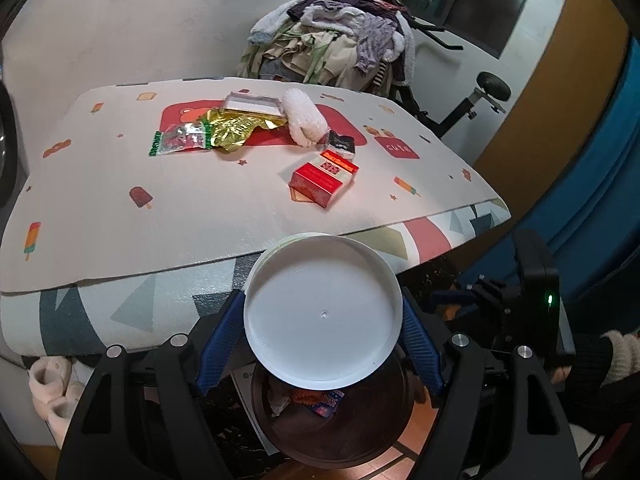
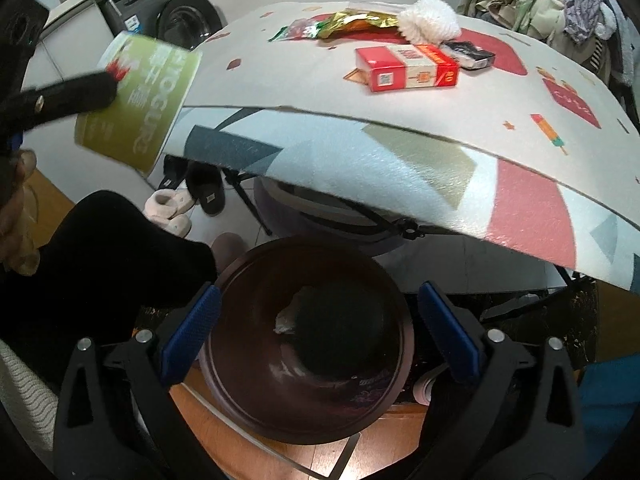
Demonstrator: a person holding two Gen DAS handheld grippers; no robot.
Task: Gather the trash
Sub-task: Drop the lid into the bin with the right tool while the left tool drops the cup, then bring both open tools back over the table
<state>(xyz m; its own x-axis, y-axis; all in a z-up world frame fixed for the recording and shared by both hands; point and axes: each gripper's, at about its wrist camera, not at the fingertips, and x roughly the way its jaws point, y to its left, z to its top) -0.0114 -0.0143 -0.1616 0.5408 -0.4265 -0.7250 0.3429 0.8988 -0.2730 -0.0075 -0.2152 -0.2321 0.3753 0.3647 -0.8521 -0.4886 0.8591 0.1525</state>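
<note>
Left gripper (image 1: 322,344) clamps yogurt tub (image 1: 323,312) above dark brown bin (image 2: 308,344). Right gripper (image 2: 316,336) spread wide, empty, over the same bin. Risk: tub sits off-centre toward bin's far rim; release could clip rim, tumble floorward.

Room clutter around the patterned table

A heap of clothes (image 1: 332,36) sits at twelve o'clock beyond the table mat (image 1: 120,208), with an exercise bike (image 1: 472,96) at two o'clock of it and a blue curtain (image 1: 600,184) at three. Fluffy slippers (image 1: 52,392) lie on the floor at eight o'clock. In the right wrist view, a washing machine (image 2: 176,12) stands at eleven o'clock and black slippers (image 2: 204,188) lie under the table.
</note>
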